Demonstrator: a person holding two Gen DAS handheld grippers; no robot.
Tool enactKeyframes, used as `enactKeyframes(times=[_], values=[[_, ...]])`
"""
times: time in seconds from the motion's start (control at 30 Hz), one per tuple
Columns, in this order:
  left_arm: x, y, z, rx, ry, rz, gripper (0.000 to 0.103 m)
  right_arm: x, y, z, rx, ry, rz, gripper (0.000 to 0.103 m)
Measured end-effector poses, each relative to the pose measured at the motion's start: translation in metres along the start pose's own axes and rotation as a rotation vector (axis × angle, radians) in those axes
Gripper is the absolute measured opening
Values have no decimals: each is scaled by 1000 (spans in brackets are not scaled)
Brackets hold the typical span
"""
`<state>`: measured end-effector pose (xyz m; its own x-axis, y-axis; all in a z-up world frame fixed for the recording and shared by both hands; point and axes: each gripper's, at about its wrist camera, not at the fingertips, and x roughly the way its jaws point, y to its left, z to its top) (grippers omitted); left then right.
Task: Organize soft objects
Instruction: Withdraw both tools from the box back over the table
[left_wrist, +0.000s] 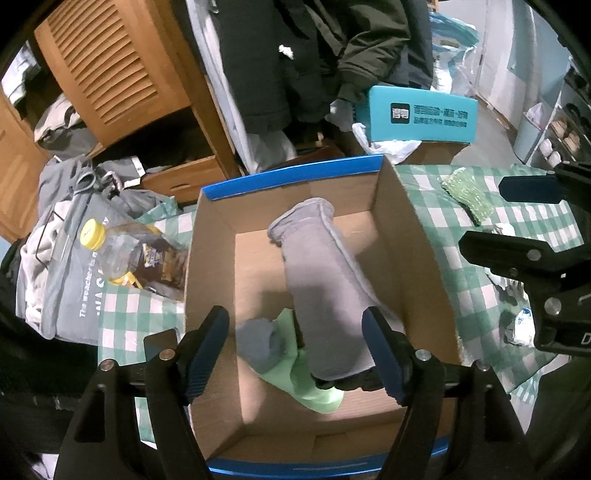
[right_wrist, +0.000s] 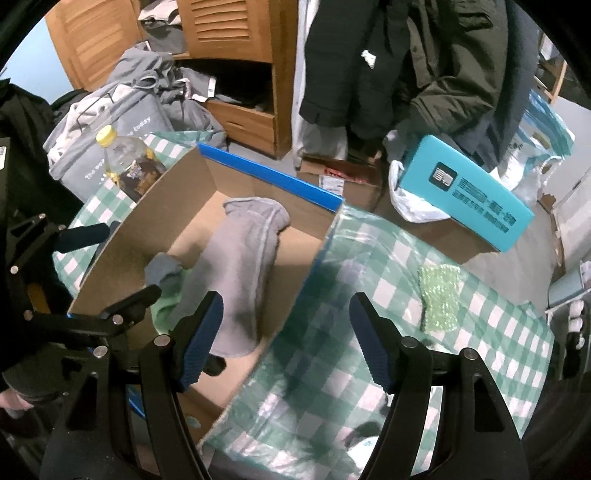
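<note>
Both jaws spread, empty; grey sock (left_wrist: 325, 280) and green cloth (left_wrist: 314, 384) boxed in the cardboard box (left_wrist: 413, 236), green scrubber (right_wrist: 439, 299) remains on bench (right_wrist: 332, 354).

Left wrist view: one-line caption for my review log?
Open left gripper above brown cardboard box holding long grey sock, light green cloth.

A matt cardboard box (left_wrist: 413, 236) is holding a soft grey cloth sock (left_wrist: 325, 280). A glossy plastic-looking tablecloth (right_wrist: 332, 350) is lying underneath.
</note>
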<state>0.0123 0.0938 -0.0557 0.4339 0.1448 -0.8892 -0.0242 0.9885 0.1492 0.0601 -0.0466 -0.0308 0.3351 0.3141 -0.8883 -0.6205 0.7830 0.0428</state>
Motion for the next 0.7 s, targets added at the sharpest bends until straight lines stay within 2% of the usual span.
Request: enactKeyframes(times=[0.7], values=[[-4,-70,17,114,-1,-17,80,-20,-65,-46,97,-5,-46,75]])
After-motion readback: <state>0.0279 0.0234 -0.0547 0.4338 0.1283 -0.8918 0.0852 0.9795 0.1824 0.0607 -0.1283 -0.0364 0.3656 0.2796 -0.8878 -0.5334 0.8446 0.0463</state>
